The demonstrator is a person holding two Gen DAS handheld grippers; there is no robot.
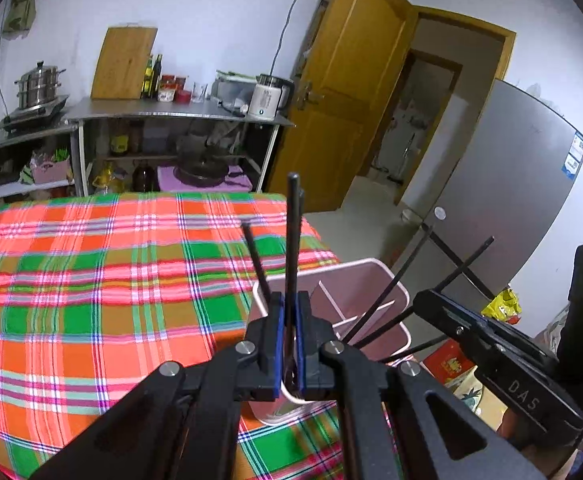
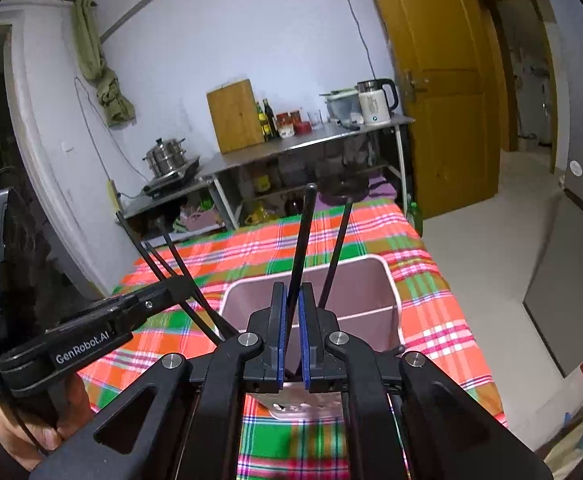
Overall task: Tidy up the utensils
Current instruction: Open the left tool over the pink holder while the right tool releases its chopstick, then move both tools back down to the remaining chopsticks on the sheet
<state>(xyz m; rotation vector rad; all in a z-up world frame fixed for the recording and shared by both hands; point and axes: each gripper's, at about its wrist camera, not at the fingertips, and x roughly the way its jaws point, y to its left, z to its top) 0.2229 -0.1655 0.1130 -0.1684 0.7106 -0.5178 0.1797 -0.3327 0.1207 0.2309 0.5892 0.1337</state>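
At the near edge of the left wrist view, the left tongs [image 1: 287,322] were closed on a pair of black chopsticks [image 1: 292,240], their blue pads pinching the sticks, which stood nearly upright above the pink utensil holder [image 1: 387,280]. The holder sat on the plaid cloth [image 1: 91,280] of the worktop, near its right edge, with thin white dividers splitting it into compartments. A further black stick [image 1: 256,258] leaned out of the holder just left of the tongs; which compartment it stood in could not be told. To the right, the right tongs [image 1: 427,300] showed from the side, with black sticks fanning out past them.

In the right wrist view, the right tongs [image 2: 290,320] were closed on one black chopstick [image 2: 301,248], held nearly upright over the holder [image 2: 387,280]. A second stick [image 2: 337,252] rose just to its right, its lower end hidden behind the tongs, so whether it was gripped could not be told. At the left, the left tongs [image 2: 179,284] held their crossed black sticks [image 2: 159,256], and part of the person's left hand [image 2: 43,428] showed at the lower left.

Beyond the worktop stood a steel counter [image 1: 179,110] with a cutting board [image 1: 125,62], a kettle [image 1: 269,98] and a steamer pot [image 1: 39,84], a yellow wooden door [image 1: 355,92] to the right, and a grey fridge [image 1: 503,184] farther right.
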